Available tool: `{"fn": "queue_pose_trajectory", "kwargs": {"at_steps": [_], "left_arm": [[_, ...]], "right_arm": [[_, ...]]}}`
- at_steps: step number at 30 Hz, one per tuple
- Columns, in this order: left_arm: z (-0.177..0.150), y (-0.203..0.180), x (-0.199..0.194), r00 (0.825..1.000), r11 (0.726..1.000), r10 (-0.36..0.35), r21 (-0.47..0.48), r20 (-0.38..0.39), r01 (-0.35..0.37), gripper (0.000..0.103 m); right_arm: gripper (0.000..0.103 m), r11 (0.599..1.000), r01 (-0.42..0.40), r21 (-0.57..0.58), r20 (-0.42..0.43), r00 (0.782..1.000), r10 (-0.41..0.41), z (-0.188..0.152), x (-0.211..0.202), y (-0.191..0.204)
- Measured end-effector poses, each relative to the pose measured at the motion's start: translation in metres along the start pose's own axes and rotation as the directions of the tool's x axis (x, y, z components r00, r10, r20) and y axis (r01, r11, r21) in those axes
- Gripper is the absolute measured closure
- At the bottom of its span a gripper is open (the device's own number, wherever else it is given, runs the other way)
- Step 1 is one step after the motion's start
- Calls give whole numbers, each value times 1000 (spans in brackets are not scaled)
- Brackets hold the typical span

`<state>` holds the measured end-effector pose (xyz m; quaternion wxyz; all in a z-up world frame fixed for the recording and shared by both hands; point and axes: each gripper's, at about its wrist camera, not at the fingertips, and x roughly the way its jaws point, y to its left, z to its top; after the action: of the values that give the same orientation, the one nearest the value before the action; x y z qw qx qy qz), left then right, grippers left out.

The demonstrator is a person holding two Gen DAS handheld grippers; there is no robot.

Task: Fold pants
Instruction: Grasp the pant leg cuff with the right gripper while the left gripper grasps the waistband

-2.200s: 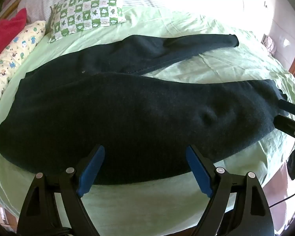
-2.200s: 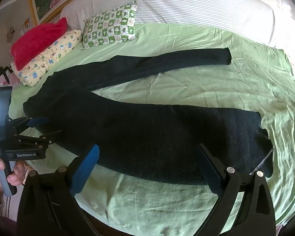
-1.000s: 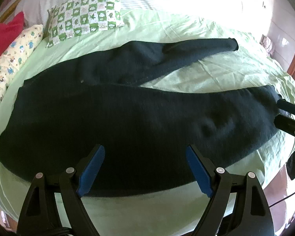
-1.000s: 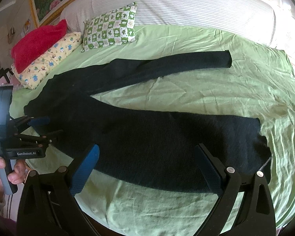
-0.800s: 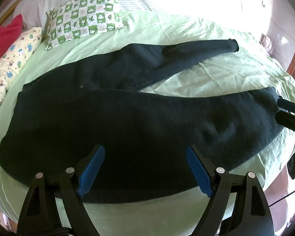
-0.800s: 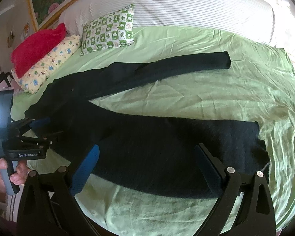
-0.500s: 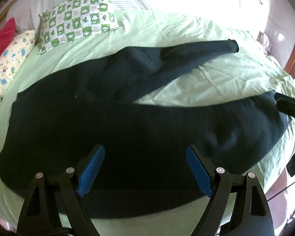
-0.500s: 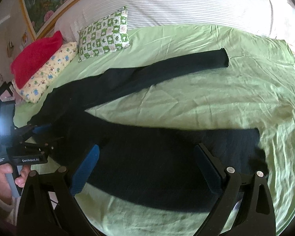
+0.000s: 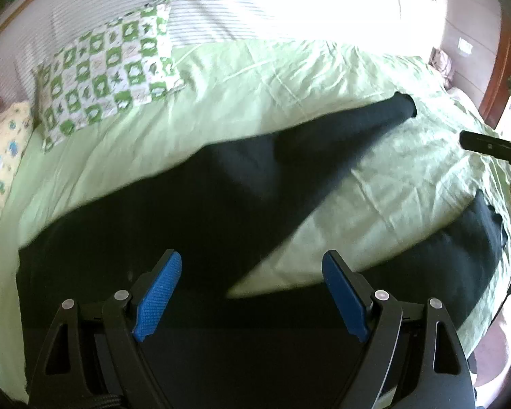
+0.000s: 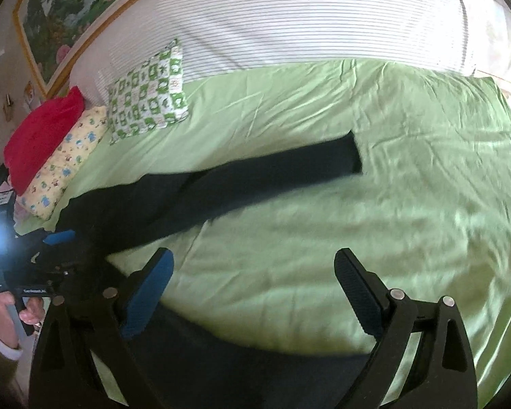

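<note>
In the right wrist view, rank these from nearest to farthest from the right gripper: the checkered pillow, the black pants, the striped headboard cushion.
1. black pants, just ahead of the right gripper
2. checkered pillow, far left
3. striped headboard cushion, at the back

We see a bed with a wrinkled light-green sheet (image 10: 374,225). Near its head lie a green-and-white checked pillow (image 10: 148,92), a yellow patterned pillow (image 10: 64,167) and a red cushion (image 10: 42,131) resting on it. A framed landscape painting (image 10: 71,3) hangs behind.
</note>
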<state>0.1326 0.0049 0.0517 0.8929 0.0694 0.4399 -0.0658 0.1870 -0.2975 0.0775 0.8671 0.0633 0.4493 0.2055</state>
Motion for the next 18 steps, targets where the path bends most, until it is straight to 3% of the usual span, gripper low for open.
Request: {"fn": "queue_pose_trajectory", "kwargs": {"at_steps": [5, 9, 13, 18], "left_arm": [[32, 4, 17, 1000, 999, -19, 40, 13, 19, 18], [57, 10, 37, 999, 997, -40, 65, 4, 39, 18], [80, 21, 63, 996, 993, -88, 74, -34, 91, 18], [103, 39, 95, 983, 985, -156, 65, -94, 162, 18]], "right_arm": [[13, 1000, 26, -14, -13, 1000, -26, 26, 16, -18], [21, 999, 31, 10, -29, 999, -30, 47, 32, -39], [30, 998, 21, 57, -46, 999, -19, 66, 49, -62], [32, 997, 38, 73, -71, 997, -33, 87, 72, -81]]}}
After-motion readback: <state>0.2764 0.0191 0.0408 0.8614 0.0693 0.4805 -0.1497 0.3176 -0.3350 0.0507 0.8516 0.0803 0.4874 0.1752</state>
